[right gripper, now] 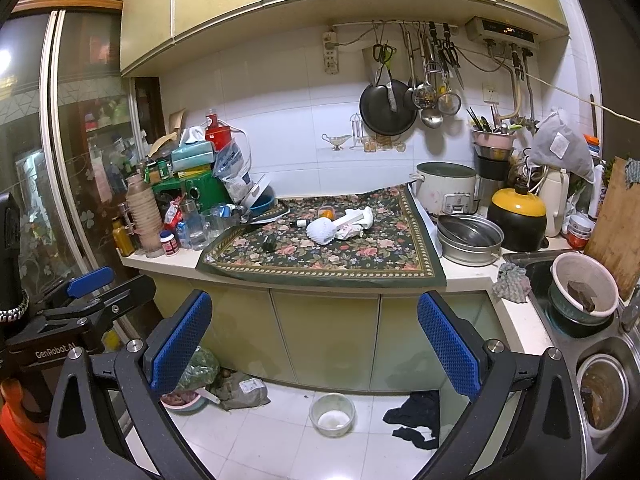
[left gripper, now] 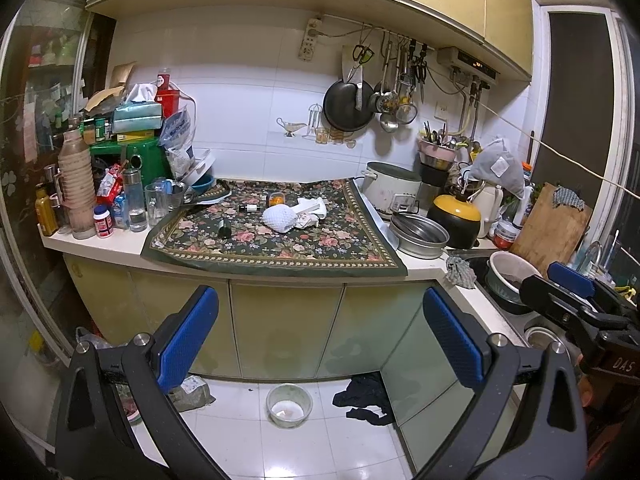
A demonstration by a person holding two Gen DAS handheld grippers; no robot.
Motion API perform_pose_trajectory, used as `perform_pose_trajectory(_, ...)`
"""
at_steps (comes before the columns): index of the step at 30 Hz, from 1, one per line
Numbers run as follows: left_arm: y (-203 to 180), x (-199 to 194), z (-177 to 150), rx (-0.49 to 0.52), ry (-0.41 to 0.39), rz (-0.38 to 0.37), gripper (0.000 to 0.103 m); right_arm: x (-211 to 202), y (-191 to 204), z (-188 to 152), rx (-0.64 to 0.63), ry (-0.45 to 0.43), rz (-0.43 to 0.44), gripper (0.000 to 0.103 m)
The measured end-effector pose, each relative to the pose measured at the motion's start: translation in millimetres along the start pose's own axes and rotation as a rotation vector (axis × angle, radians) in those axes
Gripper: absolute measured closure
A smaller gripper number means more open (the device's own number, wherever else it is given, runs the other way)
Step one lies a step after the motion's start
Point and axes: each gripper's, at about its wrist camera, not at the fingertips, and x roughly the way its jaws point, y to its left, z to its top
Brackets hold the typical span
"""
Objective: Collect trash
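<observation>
Both tongs, left (left gripper: 320, 344) and right (right gripper: 316, 344), are held spread and empty. The white foam net (left gripper: 281, 218) on the floral cloth (left gripper: 276, 248) should be approached squarely and pinched gently.

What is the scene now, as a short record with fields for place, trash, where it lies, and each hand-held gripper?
place: kitchen counter with floral cloth
trash: white foam net, crumpled paper, small bottle
where: middle of the cloth, close together
left hand-held gripper: open, holds nothing, apart from the counter
right hand-held gripper: open, holds nothing
floor: bowl, dark cloth
</observation>
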Motion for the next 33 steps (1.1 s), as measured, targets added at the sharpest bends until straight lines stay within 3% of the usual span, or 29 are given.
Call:
perform_pose_trajectory(18,0.0,27.7,22.2,-0.018,0.0,0.016,0.0,13.8,-0.3,-1.3,0.008,0.008,0.01,0.001)
perform_pose_trajectory(30,31.2,88.1,47.8,-0.082,-0.009,0.045,0.0,61.6,-22.6,20.6,0.011,0.026,0.013,0.001)
perform_pose_trajectory(33,49.1,113.1,53.0,-0.087,-0.018,0.106,0.0,81.5,-24.2,26.2,0.015,0.029,0.013,0.001)
